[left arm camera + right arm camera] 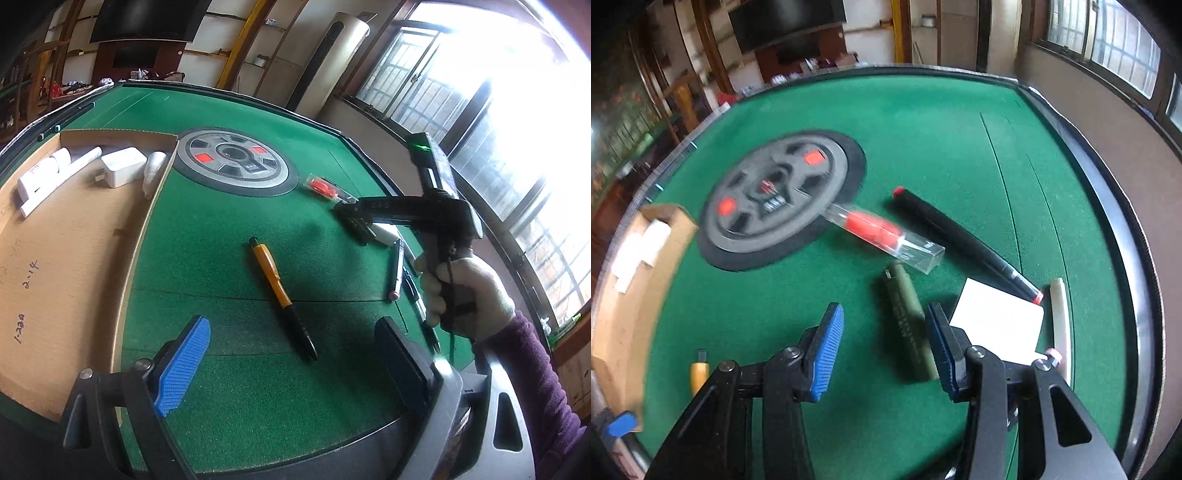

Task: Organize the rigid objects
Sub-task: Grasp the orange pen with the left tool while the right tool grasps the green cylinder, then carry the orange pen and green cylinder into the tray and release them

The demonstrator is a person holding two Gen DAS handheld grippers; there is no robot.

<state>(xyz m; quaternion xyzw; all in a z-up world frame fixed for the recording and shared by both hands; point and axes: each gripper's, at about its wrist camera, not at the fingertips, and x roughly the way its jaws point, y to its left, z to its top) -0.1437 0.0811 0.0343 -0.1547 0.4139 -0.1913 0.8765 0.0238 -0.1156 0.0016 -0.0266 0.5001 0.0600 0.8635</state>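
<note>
Left wrist view. The left gripper (pixel 295 354) hovers above the green felt table (pixel 229 229), fingers wide apart, nothing between them. An orange-and-black pen (pixel 282 295) lies on the felt just ahead of the fingertips, on a diagonal with its black tip toward the camera. To the left a cardboard box (pixel 66 251) sits on the table; in its far corner lie a white charger (pixel 123 167), a white tube (pixel 61 181) and a small white bottle (pixel 153 171). A round grey centre panel (pixel 234 160) with two red buttons is set into the felt beside the box. On the right, a gloved hand (pixel 465 291) holds the right gripper (pixel 354 216), which is lowered over a cluster of items near the table edge: a clear case with red contents (pixel 325 187), a dark marker (pixel 396 269).

Right wrist view. The right gripper (pixel 886 343) is low over the felt, fingers apart, empty. An olive-green stick-shaped object (pixel 908 321) lies between the pads, close against the right one; contact cannot be told. The clear case (pixel 886 232) lies just beyond, one end overlapping the centre panel (pixel 783 199). A black marker with red ends (pixel 964 240) lies to its right, a white card (pixel 997 321) is under the right finger, and a cream strip (pixel 1062 325) is at the card's right. The pen's orange end (pixel 699 373) shows at lower left, next to the box (pixel 631 295).
</note>
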